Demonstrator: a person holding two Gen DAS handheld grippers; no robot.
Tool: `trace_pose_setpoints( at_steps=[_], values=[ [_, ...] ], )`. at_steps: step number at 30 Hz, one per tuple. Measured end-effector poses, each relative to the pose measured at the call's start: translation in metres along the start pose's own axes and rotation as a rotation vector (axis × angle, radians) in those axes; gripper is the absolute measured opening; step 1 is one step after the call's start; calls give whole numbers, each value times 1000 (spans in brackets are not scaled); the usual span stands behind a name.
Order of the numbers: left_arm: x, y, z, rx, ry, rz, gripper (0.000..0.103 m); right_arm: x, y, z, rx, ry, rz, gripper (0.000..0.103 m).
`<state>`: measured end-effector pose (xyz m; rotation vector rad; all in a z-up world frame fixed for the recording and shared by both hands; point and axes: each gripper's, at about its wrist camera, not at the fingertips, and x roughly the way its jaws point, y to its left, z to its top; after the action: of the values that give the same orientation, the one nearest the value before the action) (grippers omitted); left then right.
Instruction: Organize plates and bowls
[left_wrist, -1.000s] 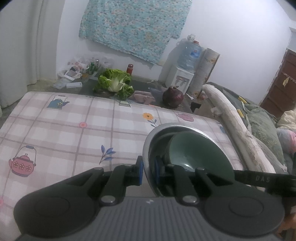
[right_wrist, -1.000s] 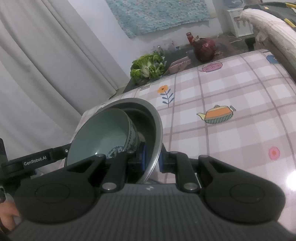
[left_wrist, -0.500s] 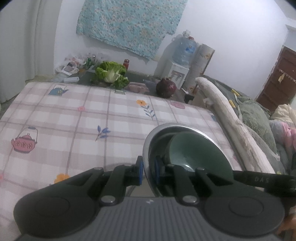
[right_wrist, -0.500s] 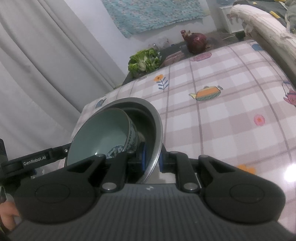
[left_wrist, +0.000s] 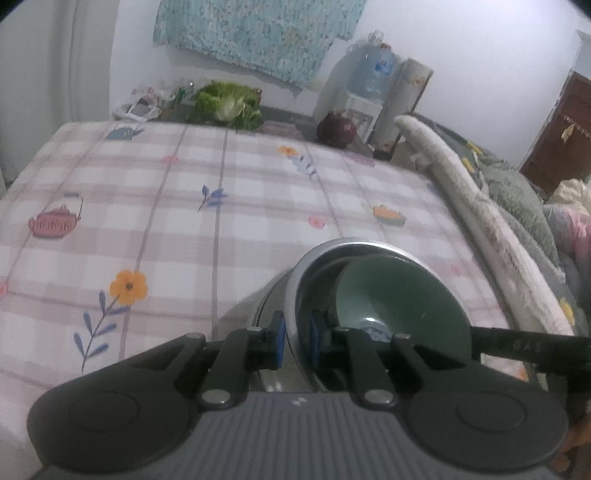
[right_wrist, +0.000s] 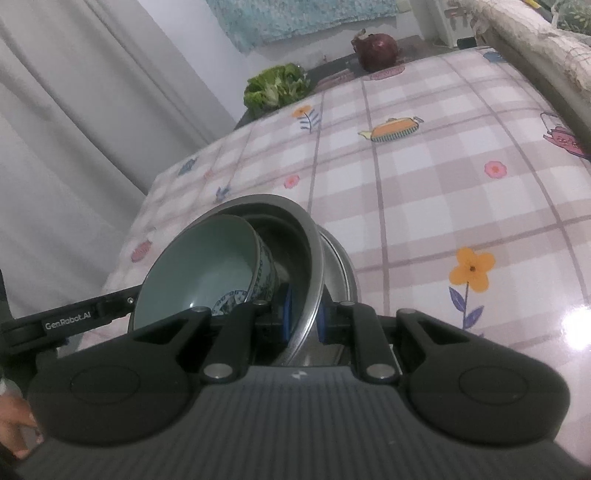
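A steel bowl (left_wrist: 354, 251) holds a green ceramic bowl (left_wrist: 399, 295) with a blue pattern outside. My left gripper (left_wrist: 294, 341) is shut on the steel bowl's left rim. My right gripper (right_wrist: 304, 317) is shut on the opposite rim of the same steel bowl (right_wrist: 295, 236), and the green bowl (right_wrist: 207, 269) leans inside it. A second steel rim (right_wrist: 340, 258) shows just under the bowl, near the table. The bowls are above the near part of the checked tablecloth (left_wrist: 184, 229).
The checked tablecloth (right_wrist: 443, 177) has printed teapots and flowers. Beyond the far edge lie a lettuce (left_wrist: 225, 101) and a red cabbage (left_wrist: 337, 130). A water dispenser (left_wrist: 364, 96) stands at the wall. Bedding (left_wrist: 517, 206) lies on the right, a curtain (right_wrist: 74, 110) on the left.
Both grippers, still shut on the steel bowl, have drawn back toward the near table edge and lowered. More tablecloth shows ahead. A second steel rim now shows under the bowl.
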<state>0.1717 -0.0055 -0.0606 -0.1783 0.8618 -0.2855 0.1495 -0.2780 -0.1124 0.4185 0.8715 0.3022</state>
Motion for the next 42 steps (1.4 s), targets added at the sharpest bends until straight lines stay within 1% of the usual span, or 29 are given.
trace_pose_setpoints(
  at_steps=[1, 3, 6, 11, 13, 15, 18, 19, 21, 22, 23, 24, 25, 26, 29, 30, 31, 32, 33, 34, 37, 40, 42],
  values=[
    [1, 1, -3, -2, 7, 3, 15, 1, 1, -3, -10, 3, -10, 14],
    [0, 1, -7, 3, -6, 0, 15, 3, 1, -7, -26, 4, -24, 14],
    [0, 0, -7, 15, -7, 7, 15, 3, 4, -10, -59, -12, -41, 14],
    [-7, 0, -10, 24, -11, 12, 16, 3, 6, -11, -66, -12, -49, 15],
    [-11, 0, -11, 27, -18, 23, 26, 1, 6, -13, -61, -18, -49, 16],
    [-18, 1, -13, 32, -35, 35, 34, -4, 7, -15, -64, -32, -54, 17],
    [-28, 1, -14, 33, -54, 33, 41, -13, 9, -17, -74, -57, -67, 20],
    [-32, 2, -15, 32, -61, 30, 46, -16, 9, -17, -74, -65, -70, 21],
    [-39, 1, -16, 33, -76, 23, 53, -23, 10, -18, -73, -84, -79, 29],
    [-43, 1, -17, 37, -84, 22, 54, -27, 10, -19, -73, -96, -93, 41],
    [-48, -1, -18, 42, -92, 23, 54, -32, 10, -20, -77, -112, -105, 50],
    [-52, -2, -20, 47, -98, 25, 57, -37, 10, -21, -80, -128, -109, 53],
    [-56, -3, -21, 53, -104, 25, 61, -43, 9, -22, -78, -140, -99, 61],
    [-60, -4, -22, 56, -110, 24, 62, -48, 8, -24, -71, -152, -85, 70],
    [-73, -6, -26, 60, -126, 17, 67, -67, 12, -30, -77, -195, -87, 81],
    [-78, -7, -27, 63, -130, 14, 73, -72, 15, -32, -85, -209, -94, 84],
    [-83, -9, -29, 67, -135, 10, 81, -78, 17, -34, -92, -222, -100, 90],
    [-88, -11, -31, 73, -143, 4, 85, -84, 20, -37, -98, -236, -104, 94],
    [-94, -13, -34, 83, -153, -2, 91, -90, 23, -41, -106, -251, -107, 97],
    [-99, -17, -36, 96, -163, -7, 96, -96, 26, -45, -115, -264, -111, 102],
    [-117, -29, -45, 152, -201, -11, 103, -112, 38, -58, -157, -297, -146, 102],
    [-130, -40, -54, 199, -230, 12, 103, -125, 50, -71, -211, -323, -201, 102],
    [-137, -48, -57, 222, -240, 44, 103, -133, 57, -80, -248, -345, -244, 102]
  ],
)
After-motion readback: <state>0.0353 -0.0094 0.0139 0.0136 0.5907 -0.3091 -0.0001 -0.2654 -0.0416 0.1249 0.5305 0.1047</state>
